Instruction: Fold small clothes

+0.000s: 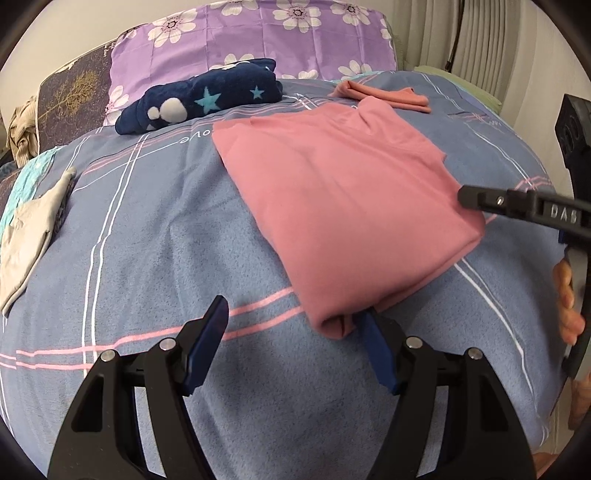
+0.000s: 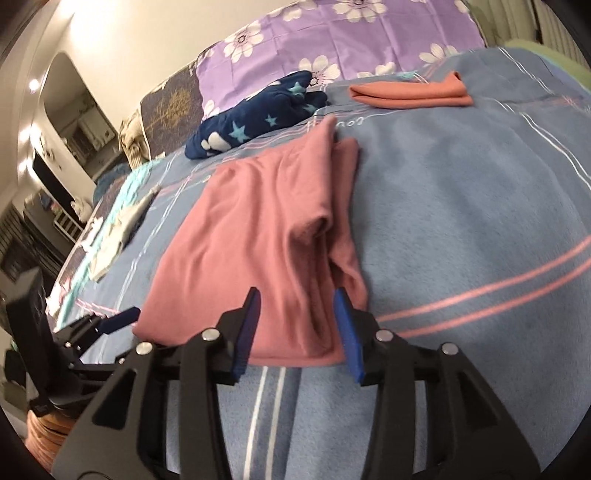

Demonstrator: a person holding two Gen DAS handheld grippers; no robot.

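A pink garment (image 1: 340, 192) (image 2: 258, 229) lies folded on the blue checked bedcover (image 1: 147, 240) (image 2: 461, 203). My left gripper (image 1: 295, 312) stands open at its near corner, and the cloth's rolled edge lies just inside the right finger without being pinched. My right gripper (image 2: 297, 295) is open over the garment's near edge, with the cloth lying flat below and between its blue pads. In the left wrist view one black finger of the right gripper (image 1: 480, 199) reaches the garment's right edge. The right wrist view shows a blue pad of the left gripper (image 2: 123, 319) at the garment's left corner.
A folded salmon garment (image 1: 384, 96) (image 2: 410, 94) lies farther back. A navy star-print fleece (image 1: 207, 99) (image 2: 258, 118) sits by the purple flowered pillow (image 1: 258, 33) (image 2: 332, 33). A beige garment (image 1: 29, 236) (image 2: 122, 225) lies at the left bed edge. A hand (image 1: 569, 306) holds the right gripper.
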